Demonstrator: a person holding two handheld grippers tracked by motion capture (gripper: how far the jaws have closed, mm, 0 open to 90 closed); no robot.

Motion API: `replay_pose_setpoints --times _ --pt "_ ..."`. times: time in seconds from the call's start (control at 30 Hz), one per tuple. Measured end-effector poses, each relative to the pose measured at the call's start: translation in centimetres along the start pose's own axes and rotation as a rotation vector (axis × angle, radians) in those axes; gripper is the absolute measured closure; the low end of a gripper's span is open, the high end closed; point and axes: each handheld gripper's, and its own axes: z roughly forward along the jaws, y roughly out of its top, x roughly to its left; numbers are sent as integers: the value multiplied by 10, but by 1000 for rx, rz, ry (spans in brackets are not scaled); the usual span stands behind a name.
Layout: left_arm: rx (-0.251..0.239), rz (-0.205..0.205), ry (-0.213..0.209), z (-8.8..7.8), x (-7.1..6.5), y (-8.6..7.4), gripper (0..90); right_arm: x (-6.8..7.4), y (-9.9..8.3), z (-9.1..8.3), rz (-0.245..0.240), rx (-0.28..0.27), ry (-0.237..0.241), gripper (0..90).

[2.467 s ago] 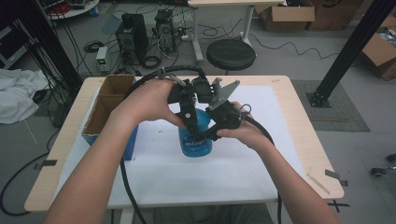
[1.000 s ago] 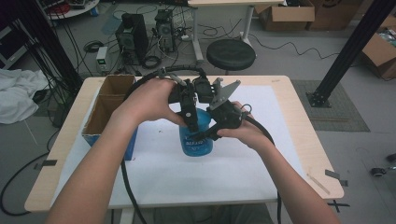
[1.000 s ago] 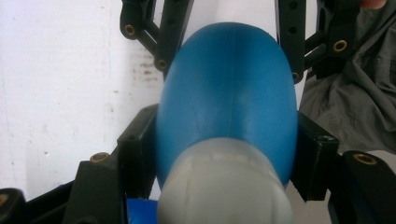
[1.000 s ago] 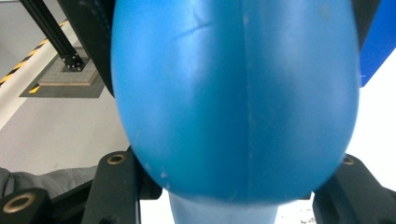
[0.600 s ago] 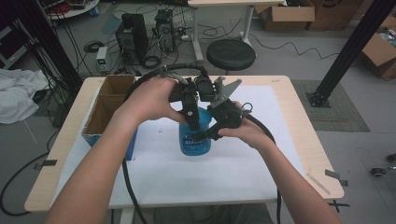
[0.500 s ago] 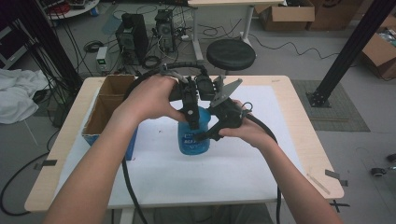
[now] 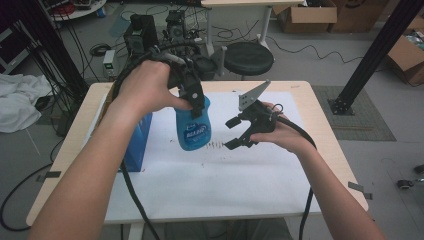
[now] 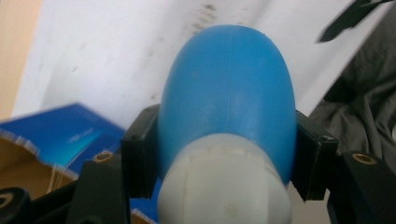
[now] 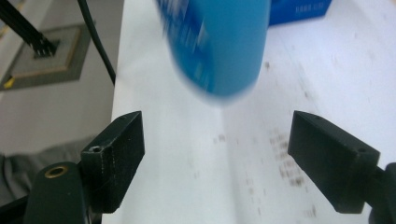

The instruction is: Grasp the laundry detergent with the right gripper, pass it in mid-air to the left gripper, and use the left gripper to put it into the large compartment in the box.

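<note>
Your left gripper [image 7: 196, 102] is clamped on the blue bottle [image 7: 194, 127]; right gripper [image 7: 239, 132], at its 3 o'clock, jaws just opened, empty. Carry the bottle level above the surface [image 7: 260, 200].

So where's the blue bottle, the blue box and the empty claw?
blue bottle [image 7: 194, 131]: high view, on its label, mid-body.
blue box [image 7: 139, 142]: high view, on its blue side wall facing the paper.
right claw [image 7: 236, 133]: high view, midway between its two open black tips.

Bottle [image 7: 194, 129] above sheet [image 7: 220, 175] — box [image 7: 137, 142] at its left.
</note>
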Motion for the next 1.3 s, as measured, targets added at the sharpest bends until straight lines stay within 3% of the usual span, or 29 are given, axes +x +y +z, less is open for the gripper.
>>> replay_pose_setpoints --times 0.07,0.1,0.13,0.2,0.3,0.33,0.37,0.4,0.43,0.47,0.5,0.53,0.57,0.6,0.63,0.67,0.7,0.73,0.9,1.13,1.3 --pt "-1 -53 16 -5 8 -4 383 -1 -4 -5 3 42 -22 198" --pt "-1 -53 16 -5 8 -4 383 -1 -4 -5 3 42 -22 198" --pt "4 -85 22 -8 13 -7 383 -1 -5 -7 4 55 -29 200" --pt "-15 -197 63 -18 29 -15 383 -4 -10 -16 12 102 -65 210" --pt "-10 -258 86 -23 38 -20 383 -7 -13 -20 16 132 -86 216" --pt "-10 -298 103 -26 44 -24 383 -9 -14 -22 19 154 -99 216" --pt "-9 -371 116 -31 55 -31 384 -12 -18 -26 26 199 -115 217" --pt "-9 -371 116 -31 55 -31 383 -12 -18 -26 26 199 -115 217" --pt "-10 -458 114 -34 67 -39 383 -15 -22 -29 43 229 -123 220" --pt "-10 -458 114 -34 67 -39 384 -15 -22 -29 43 229 -123 220" --pt "-11 -508 105 -36 73 -44 384 -17 -23 -30 44 246 -132 222" --pt "-12 -605 99 -39 84 -53 384 -18 -24 -33 50 282 -154 223" --pt "-14 -641 95 -40 88 -57 384 -18 -25 -34 46 295 -160 228" --pt "-14 -641 95 -40 88 -57 384 -18 -25 -34 46 295 -160 228" --pt "-11 -712 90 -45 99 -68 384 -19 -26 -37 39 322 -178 239" --pt "-11 -712 90 -45 99 -68 384 -19 -26 -37 39 322 -178 239" --pt "2 -755 85 -47 105 -76 384 -20 -27 -39 33 338 -198 239" --pt "2 -755 85 -47 105 -76 384 -20 -27 -39 33 338 -198 239" --pt "31 -880 99 -49 124 -101 385 -23 -32 -49 39 353 -220 241" --pt "65 -961 105 -44 135 -119 385 -26 -38 -59 55 341 -235 241" --pt "78 -990 100 -42 139 -124 386 -27 -42 -65 63 339 -244 243"
